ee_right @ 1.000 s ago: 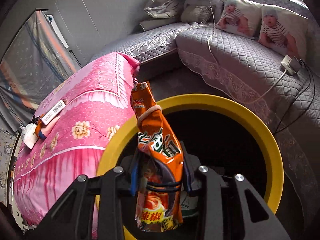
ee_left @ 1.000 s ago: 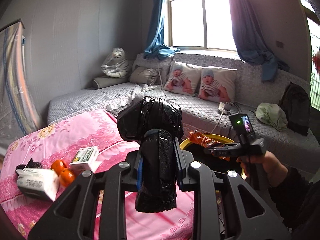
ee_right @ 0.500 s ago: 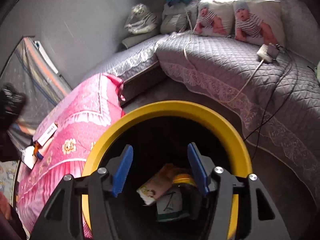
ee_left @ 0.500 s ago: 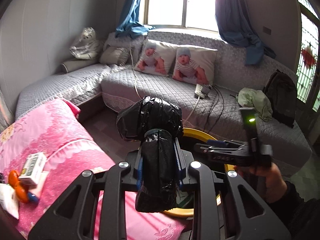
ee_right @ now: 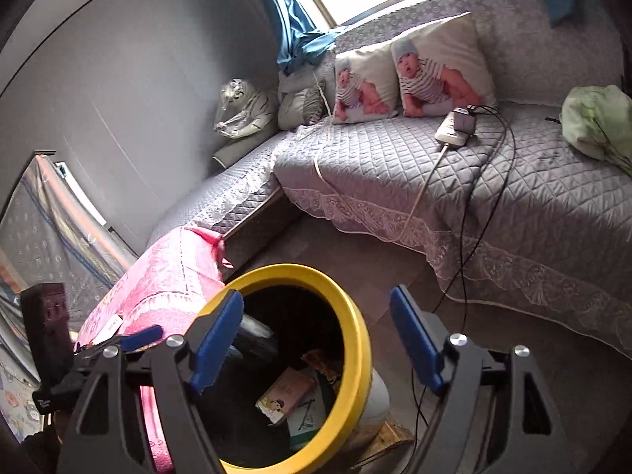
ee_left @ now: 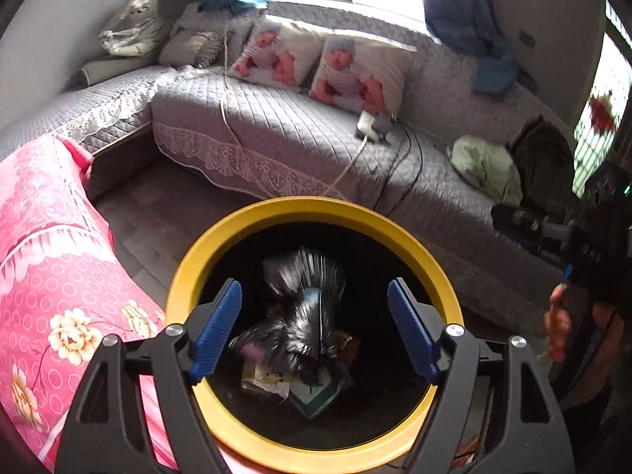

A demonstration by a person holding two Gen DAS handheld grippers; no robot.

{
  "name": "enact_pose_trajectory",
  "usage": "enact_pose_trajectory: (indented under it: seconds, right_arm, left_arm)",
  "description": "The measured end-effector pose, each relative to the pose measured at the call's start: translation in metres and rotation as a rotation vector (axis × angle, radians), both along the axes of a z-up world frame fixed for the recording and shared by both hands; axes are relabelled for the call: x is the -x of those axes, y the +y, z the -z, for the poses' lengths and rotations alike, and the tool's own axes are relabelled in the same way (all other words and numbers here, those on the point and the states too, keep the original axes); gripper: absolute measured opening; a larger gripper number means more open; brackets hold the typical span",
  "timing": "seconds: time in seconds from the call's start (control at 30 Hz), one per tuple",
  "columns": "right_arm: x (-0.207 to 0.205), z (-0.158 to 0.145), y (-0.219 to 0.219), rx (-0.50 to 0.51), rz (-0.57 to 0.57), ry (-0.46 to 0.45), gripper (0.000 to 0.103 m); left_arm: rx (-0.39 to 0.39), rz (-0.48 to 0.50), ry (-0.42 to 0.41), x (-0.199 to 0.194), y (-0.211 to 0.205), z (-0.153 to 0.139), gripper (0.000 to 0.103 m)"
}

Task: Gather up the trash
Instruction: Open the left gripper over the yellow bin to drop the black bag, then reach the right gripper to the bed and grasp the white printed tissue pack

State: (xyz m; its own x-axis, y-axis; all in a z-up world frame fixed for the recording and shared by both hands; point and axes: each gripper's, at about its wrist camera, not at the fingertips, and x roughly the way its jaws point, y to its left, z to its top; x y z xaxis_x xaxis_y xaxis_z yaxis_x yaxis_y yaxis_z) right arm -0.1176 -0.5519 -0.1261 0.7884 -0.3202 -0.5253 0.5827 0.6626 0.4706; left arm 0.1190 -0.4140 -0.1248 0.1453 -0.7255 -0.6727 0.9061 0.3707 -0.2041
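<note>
A yellow-rimmed trash bin [ee_left: 221, 245] stands beside the pink table. My left gripper [ee_left: 314, 330] is open right above its mouth. A crumpled black plastic bag [ee_left: 304, 304], motion-blurred, is dropping free inside the bin onto snack wrappers and cartons [ee_left: 312, 391]. My right gripper [ee_right: 316, 341] is open and empty, held to the right of the bin [ee_right: 355, 316]; the black bag [ee_right: 256, 333] and cartons [ee_right: 286, 393] show inside it. The left gripper's blue fingertip [ee_right: 138, 335] pokes in from the left in the right wrist view.
The pink flowered tablecloth [ee_left: 51, 276] lies left of the bin. A grey quilted sofa [ee_left: 276, 134] runs behind, with baby-print pillows [ee_left: 347, 75], a power strip [ee_left: 369, 126] with cables trailing to the floor, and a green cloth [ee_left: 486, 166].
My left gripper moved over the bin, opened and let go of the black bag, which falls in. My right gripper, open since dropping the orange snack packet, drew back from the bin.
</note>
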Motion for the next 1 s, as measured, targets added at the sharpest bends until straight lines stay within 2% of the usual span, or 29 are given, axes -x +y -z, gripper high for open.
enact_pose_trajectory:
  seconds: [0.07,0.13,0.27,0.43,0.53,0.67,0.8,0.9,1.0]
  right_arm:
    - [0.001,0.001,0.001,0.002,0.012,0.006,0.074]
    - [-0.001,0.0,0.004,-0.006,-0.002,-0.007,0.073]
    - [-0.018,-0.007,0.015,0.007,-0.068,-0.014,0.074]
    - [-0.065,-0.028,0.06,0.086,-0.291,-0.008,0.079]
    - [-0.107,-0.041,0.105,0.135,-0.508,-0.021,0.083]
    - [-0.166,-0.056,0.179,0.204,-0.792,-0.033,0.088]
    - [-0.229,-0.069,0.268,0.28,-1.061,-0.015,0.091]
    - [-0.273,-0.074,0.321,0.292,-1.211,0.01,0.095]
    - [-0.322,-0.074,0.372,0.317,-1.327,0.08,0.095]
  left_arm:
    - [0.042,-0.034,0.008,-0.006,0.015,-0.006,0.077]
    - [0.105,-0.108,-0.015,-0.011,0.037,-0.017,0.091]
    - [0.217,-0.243,-0.098,-0.017,0.082,-0.047,0.094]
    - [0.328,-0.418,-0.188,-0.031,0.157,-0.088,0.095]
    - [0.367,-0.516,-0.236,-0.039,0.209,-0.106,0.095]
    - [0.371,-0.699,-0.313,-0.048,0.293,-0.116,0.095]
    - [0.377,-0.894,-0.31,-0.052,0.378,-0.11,0.095]
    - [0.361,-1.033,-0.299,-0.044,0.436,-0.096,0.094]
    - [0.295,-1.12,-0.349,-0.033,0.468,-0.084,0.095]
